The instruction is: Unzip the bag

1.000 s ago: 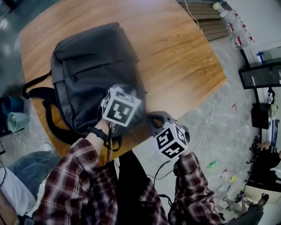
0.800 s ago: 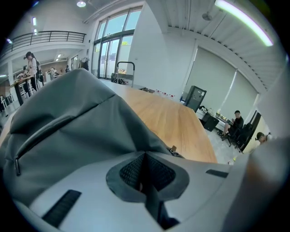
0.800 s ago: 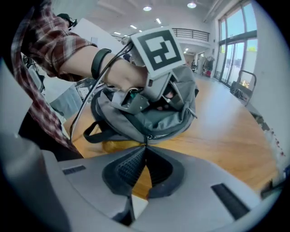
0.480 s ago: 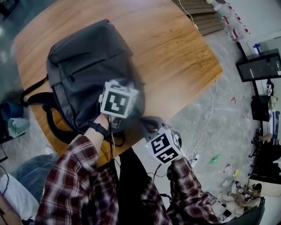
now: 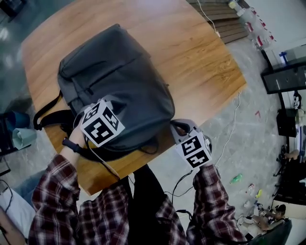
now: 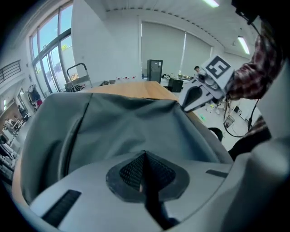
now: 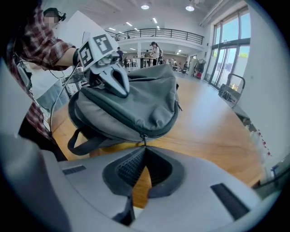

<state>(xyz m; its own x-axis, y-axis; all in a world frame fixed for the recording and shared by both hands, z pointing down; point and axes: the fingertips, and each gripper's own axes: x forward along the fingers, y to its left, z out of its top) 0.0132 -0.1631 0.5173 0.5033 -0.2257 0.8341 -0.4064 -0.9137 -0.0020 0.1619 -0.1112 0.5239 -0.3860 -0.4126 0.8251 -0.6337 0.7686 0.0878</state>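
Grey bag (image 5: 124, 81) lay on the wooden surface (image 5: 201, 62). We pinched its zip pull (image 7: 144, 139) in the right gripper (image 7: 144, 152) fingers at 5 o'clock. The left gripper (image 6: 145, 156) fingers were closed at 8 o'clock.

bright, even daylight from tall windows (image 6: 50, 50) and ceiling lamps (image 7: 145, 7), strong fisheye bend, dark vignetted corners

Left gripper (image 6: 144, 156): jaws pressed together, nothing seen between. Right gripper (image 7: 144, 149): tips closed on zipper pull (image 7: 142, 138), pads gapped behind tips. Left forearm (image 5: 55, 177), plaid sleeve, reaches forward-left, black band (image 5: 71, 144) at wrist. Right forearm (image 5: 210, 201) kept near body.
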